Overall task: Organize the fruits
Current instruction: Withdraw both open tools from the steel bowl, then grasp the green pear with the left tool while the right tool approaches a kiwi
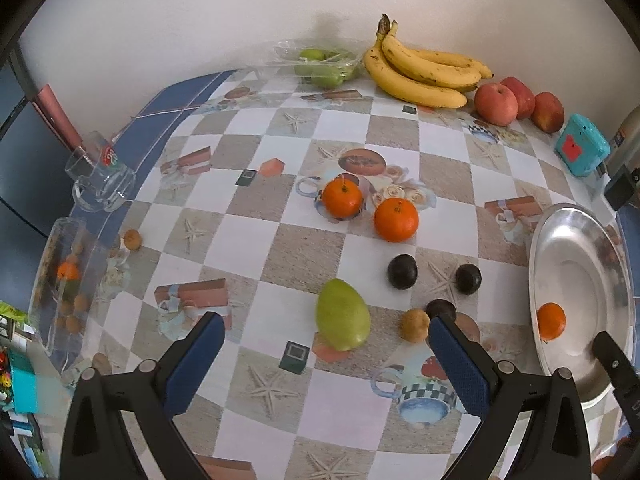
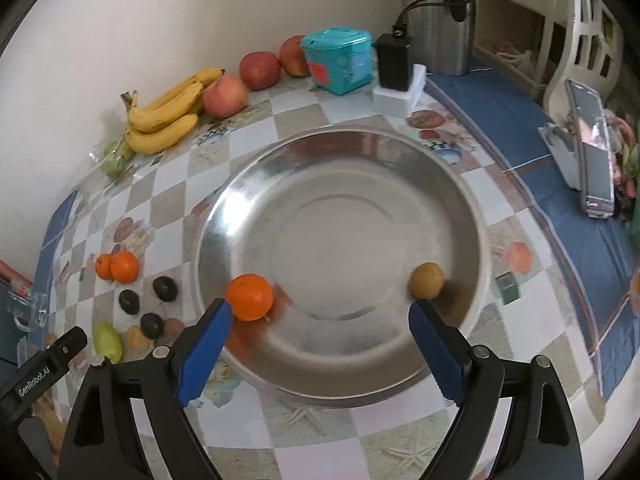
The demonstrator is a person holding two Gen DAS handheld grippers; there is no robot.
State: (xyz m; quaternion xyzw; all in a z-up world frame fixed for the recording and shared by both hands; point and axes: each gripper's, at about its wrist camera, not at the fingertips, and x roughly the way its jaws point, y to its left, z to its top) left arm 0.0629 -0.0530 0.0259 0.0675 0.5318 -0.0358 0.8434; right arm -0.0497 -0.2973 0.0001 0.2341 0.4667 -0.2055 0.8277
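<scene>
So both tongs are spread wide with nothing in them. The left gripper [image 1: 326, 338] hangs over the green mango [image 1: 342, 314] and hides part of a dark fruit [image 1: 440, 309]. The right gripper [image 2: 320, 318] is over the steel plate [image 2: 448, 184], where an orange [image 2: 249, 297] and a small brown fruit [image 2: 425, 280] look blurry.

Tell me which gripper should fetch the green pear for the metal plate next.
Left, probably. The left gripper hangs open with the green pear on the table between its fingers. The right gripper is open over the metal plate, which already holds an orange and a small brown fruit.
</scene>
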